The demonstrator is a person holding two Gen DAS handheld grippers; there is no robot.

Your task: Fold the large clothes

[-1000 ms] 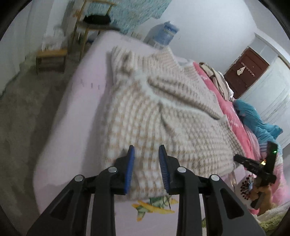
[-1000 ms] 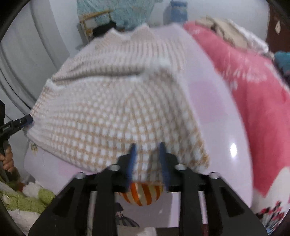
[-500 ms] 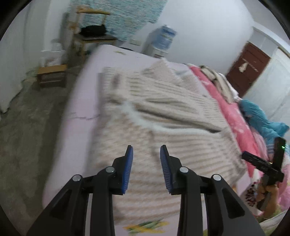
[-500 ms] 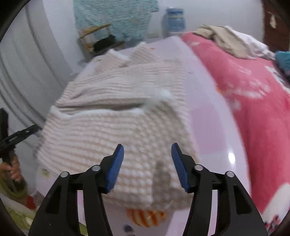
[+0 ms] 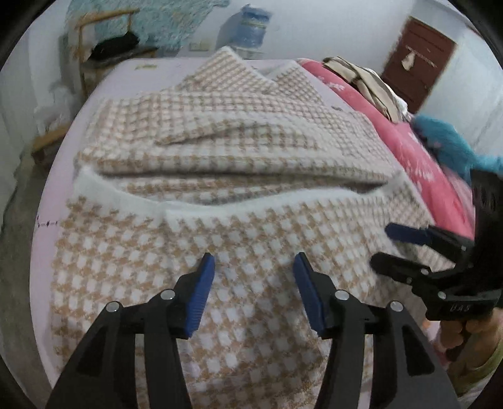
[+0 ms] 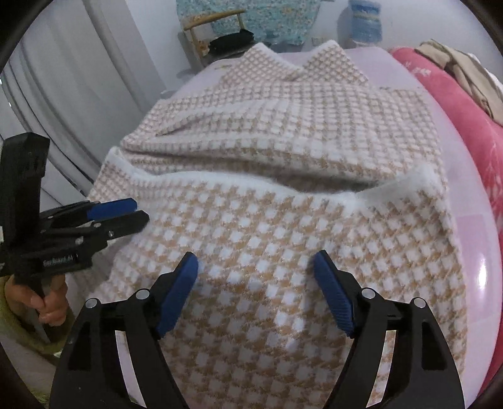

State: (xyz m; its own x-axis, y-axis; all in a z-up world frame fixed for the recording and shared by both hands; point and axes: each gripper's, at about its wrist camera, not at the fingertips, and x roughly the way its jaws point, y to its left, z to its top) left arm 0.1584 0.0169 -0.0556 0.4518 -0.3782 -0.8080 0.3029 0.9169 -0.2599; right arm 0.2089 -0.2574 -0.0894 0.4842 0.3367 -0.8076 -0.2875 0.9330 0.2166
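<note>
A beige-and-white checked knit sweater [image 5: 251, 157] [image 6: 283, 141] lies on the bed's lilac sheet [image 5: 63, 157] [image 6: 465, 188]. Its near part is folded up, so the white hem band [image 5: 220, 207] [image 6: 251, 179] runs across the middle. My left gripper [image 5: 254, 264] [image 6: 140, 210] hovers over the folded near layer towards its left side. Its jaws are opening and the blue pads press on nothing. My right gripper [image 6: 255, 261] [image 5: 382, 247] hovers over the same layer to the right, its jaws also opening wide, with only the flat knit below them.
A pink blanket [image 5: 408, 141] [image 6: 471, 110] borders the sweater on the right, with piled clothes [image 5: 367, 78] and a teal cloth [image 5: 446, 141] on it. A wooden chair [image 5: 103, 37], a water bottle [image 5: 253, 20] and a brown door [image 5: 421, 63] stand beyond. Grey curtains [image 6: 63, 78] hang at the left.
Both pairs of jaws stood narrow at the sweater's near edge and have spread apart. Both grippers have moved further over the sweater and nearer each other.
</note>
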